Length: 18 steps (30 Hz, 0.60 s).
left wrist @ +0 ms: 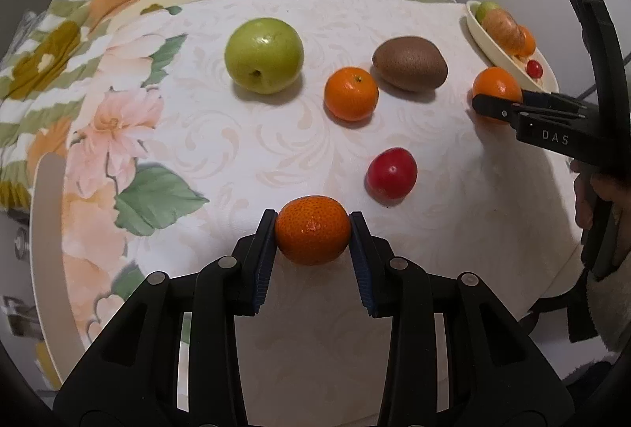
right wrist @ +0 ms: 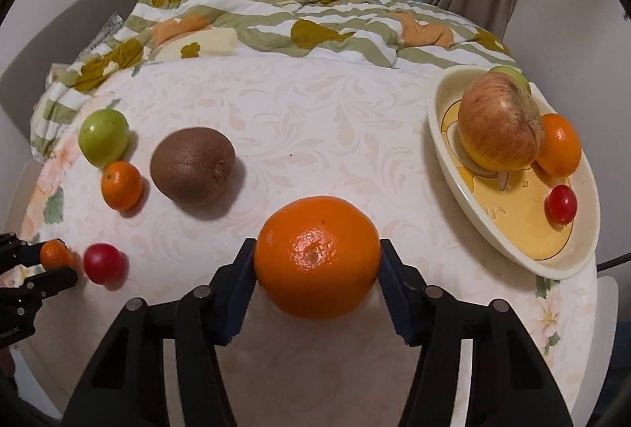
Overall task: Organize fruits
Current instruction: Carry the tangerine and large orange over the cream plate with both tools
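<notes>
Fruits split two ways right now: some in the dish [right wrist: 465, 214] at the right edge of the tabletop [right wrist: 315, 103], the rest loose on the cloth. In the dish you have a big reddish apple [right wrist: 499, 125], a green fruit [right wrist: 508, 72] mostly hidden behind it, an orange [right wrist: 562, 147] touching the apple, and a small red fruit [right wrist: 560, 204] near the dish's front rim. So part of the job is done, judging by that pile.

Your left gripper [left wrist: 311, 229] is clenched on a small mandarin [left wrist: 311, 229] near the front edge, both pads pressing its sides; it looks to be resting on the cloth, not lifted. Your right gripper [right wrist: 317, 257] has a larger orange [right wrist: 317, 255] between its pads, and both pads appear to touch its sides, so read it as a grasp, with that fruit sitting low at the front too, left of the dish.

Left to move: green apple [left wrist: 264, 54] toward the far left, a mandarin [left wrist: 351, 93] just beside the kiwi [left wrist: 410, 63] mid-table, and a red plum-like fruit [left wrist: 391, 173] between your two grippers. Four loose pieces are untouched or only gripped at the cloth, plus the two in your claws. Call it under halfway. Dish has room at its front half.
</notes>
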Each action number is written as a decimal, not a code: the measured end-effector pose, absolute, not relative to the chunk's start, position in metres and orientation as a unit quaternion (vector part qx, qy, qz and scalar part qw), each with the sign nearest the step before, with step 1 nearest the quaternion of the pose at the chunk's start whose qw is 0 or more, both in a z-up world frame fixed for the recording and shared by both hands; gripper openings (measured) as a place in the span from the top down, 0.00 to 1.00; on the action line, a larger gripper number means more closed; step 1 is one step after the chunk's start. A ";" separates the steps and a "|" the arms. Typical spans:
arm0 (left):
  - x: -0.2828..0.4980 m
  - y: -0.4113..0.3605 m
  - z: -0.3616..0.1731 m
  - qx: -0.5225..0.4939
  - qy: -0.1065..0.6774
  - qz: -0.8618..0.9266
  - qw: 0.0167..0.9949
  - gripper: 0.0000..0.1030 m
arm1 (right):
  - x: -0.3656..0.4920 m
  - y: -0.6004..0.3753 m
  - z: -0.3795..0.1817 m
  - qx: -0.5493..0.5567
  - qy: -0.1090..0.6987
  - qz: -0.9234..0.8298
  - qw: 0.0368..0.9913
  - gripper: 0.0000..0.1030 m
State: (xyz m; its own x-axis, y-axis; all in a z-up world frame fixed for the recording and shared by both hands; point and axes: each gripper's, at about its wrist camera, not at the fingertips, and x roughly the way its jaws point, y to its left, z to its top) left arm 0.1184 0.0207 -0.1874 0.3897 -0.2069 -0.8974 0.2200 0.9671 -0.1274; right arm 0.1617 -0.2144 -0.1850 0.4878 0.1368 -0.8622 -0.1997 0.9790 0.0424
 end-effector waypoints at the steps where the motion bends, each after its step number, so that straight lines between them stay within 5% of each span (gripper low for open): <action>1: 0.118 0.021 -0.185 0.005 0.537 -0.129 0.833 0.58 | 0.161 -0.214 -0.183 -0.032 0.496 0.097 0.863 0.47; 18: 0.118 0.016 -0.105 0.009 0.474 -0.157 0.866 0.58 | 0.131 -0.207 -0.113 -0.008 0.459 0.095 0.884 0.47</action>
State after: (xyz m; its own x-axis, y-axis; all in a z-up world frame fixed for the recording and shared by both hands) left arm 0.1181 0.0165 -0.1045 0.5010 -0.2638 -0.8243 0.2806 0.9505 -0.1337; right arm 0.1309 -0.2069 -0.1125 0.5615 0.1603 -0.8118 -0.1750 0.9819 0.0729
